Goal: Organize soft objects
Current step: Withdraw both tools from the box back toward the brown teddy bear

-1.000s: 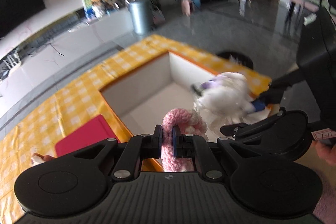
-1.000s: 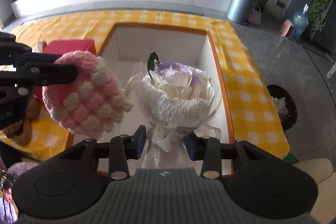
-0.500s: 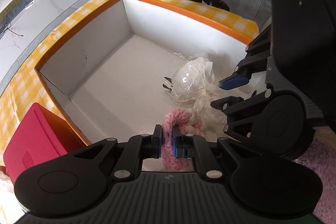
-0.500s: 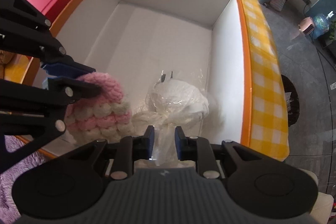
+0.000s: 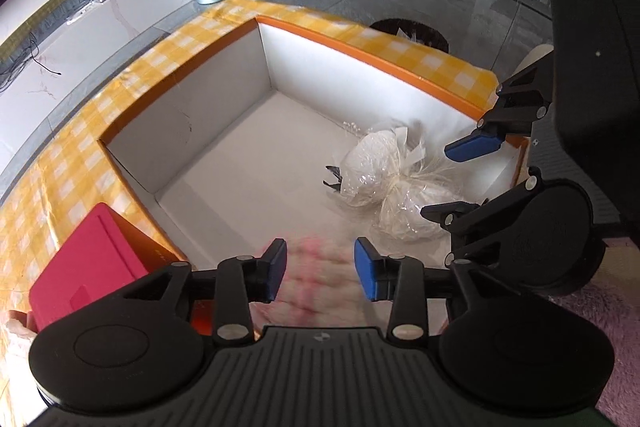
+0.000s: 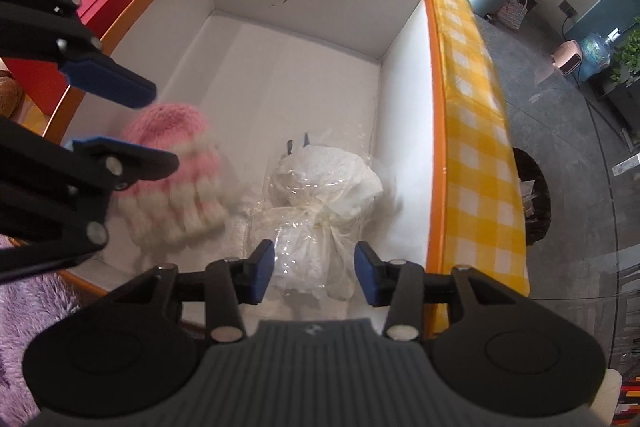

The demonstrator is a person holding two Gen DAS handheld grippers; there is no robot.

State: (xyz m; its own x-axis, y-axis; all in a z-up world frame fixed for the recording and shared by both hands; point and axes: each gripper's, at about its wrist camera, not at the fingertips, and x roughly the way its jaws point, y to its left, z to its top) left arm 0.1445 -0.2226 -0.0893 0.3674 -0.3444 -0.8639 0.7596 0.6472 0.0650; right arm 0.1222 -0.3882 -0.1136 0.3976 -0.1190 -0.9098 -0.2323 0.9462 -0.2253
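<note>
A white box (image 6: 400, 39) sits on the yellow-checked desk (image 6: 472, 131). The wrapped bouquet (image 6: 320, 195) lies near the box's right wall, just ahead of the right gripper (image 6: 315, 273), whose fingers (image 6: 261, 269) are spread and empty. The pink knitted toy (image 6: 176, 167), blurred, sits between the left gripper's (image 5: 320, 269) parted fingers, ungripped

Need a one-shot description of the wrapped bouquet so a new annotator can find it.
Find the big white box with the orange rim, sunk into the yellow checked cloth. The bouquet lies on its floor near the right wall, just ahead of the open right gripper. Unlike the pink-and-white knitted piece beside it, it is white, cellophane-wrapped and tied.
</note>
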